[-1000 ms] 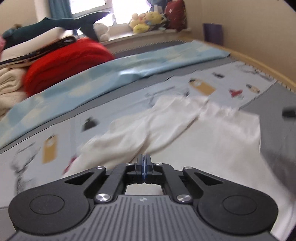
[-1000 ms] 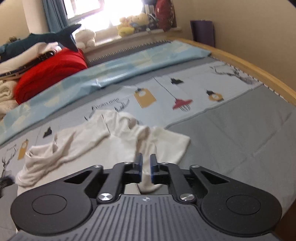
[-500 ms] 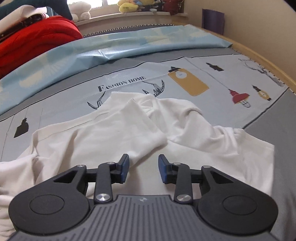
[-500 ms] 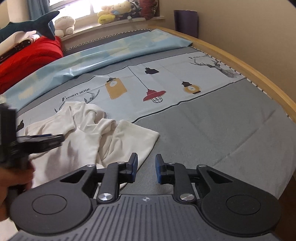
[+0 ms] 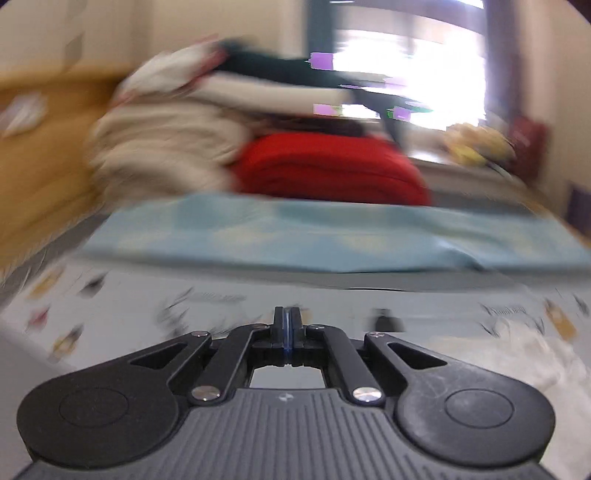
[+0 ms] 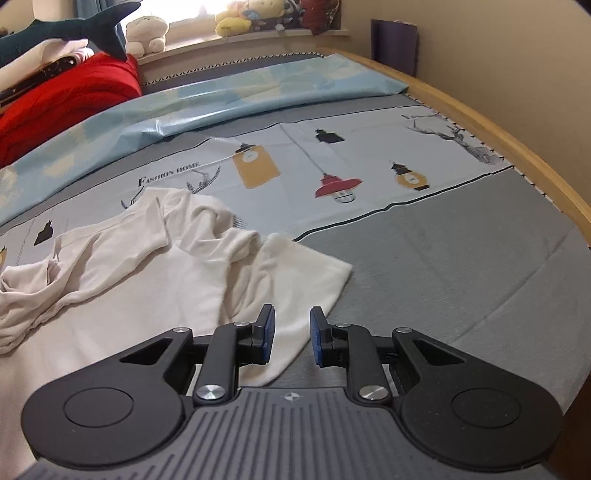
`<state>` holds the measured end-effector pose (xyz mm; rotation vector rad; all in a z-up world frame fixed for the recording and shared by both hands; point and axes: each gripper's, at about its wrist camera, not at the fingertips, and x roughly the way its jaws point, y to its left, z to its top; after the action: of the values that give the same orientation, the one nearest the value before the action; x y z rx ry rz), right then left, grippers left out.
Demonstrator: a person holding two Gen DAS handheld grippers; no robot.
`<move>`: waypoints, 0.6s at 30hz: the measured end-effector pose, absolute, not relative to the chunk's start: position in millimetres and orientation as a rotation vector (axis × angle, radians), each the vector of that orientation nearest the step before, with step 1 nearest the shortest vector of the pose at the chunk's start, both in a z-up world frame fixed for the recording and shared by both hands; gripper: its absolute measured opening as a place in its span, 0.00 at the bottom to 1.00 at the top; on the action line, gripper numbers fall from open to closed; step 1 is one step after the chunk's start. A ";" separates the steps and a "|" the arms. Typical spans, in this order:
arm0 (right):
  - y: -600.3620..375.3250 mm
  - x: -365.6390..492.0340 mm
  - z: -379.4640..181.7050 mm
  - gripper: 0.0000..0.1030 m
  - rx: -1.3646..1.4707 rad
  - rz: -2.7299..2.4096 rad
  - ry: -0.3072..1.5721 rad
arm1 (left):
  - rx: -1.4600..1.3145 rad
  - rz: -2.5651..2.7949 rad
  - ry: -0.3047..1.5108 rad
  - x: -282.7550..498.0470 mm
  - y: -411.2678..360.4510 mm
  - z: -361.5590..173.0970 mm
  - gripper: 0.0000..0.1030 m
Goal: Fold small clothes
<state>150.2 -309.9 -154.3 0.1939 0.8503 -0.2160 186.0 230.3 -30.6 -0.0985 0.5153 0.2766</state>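
A crumpled white shirt lies on the printed bed sheet. My right gripper is open, its jaws apart just over the shirt's near right corner. My left gripper is shut with nothing visible between its pads, low over the sheet and turned away to the left of the shirt. In the blurred left wrist view only an edge of the shirt shows at the right.
A light blue blanket crosses the bed behind the shirt. A red blanket, folded cream bedding and a shark plush are piled at the far left. A wooden bed rail runs along the right.
My left gripper has shut and swung left, off the shirt, with the view blurred by motion. My right gripper has opened wider and moved closer over the shirt's right corner.
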 end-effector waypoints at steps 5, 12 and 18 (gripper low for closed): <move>-289.6 157.7 -155.6 0.21 0.254 -0.160 0.828 | -0.095 0.084 0.535 174.3 220.3 -48.5 0.01; -269.9 157.8 -152.9 0.21 0.301 -0.145 0.805 | 0.017 -0.177 0.597 199.3 95.8 -84.2 0.05; -287.1 151.0 -145.9 0.21 0.250 -0.241 0.768 | 0.117 -0.288 0.625 242.9 -31.6 -137.5 0.26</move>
<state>151.0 -287.1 -145.9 0.2497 0.7676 -0.2406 242.9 -31.6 -137.5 0.1166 0.6248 -0.2878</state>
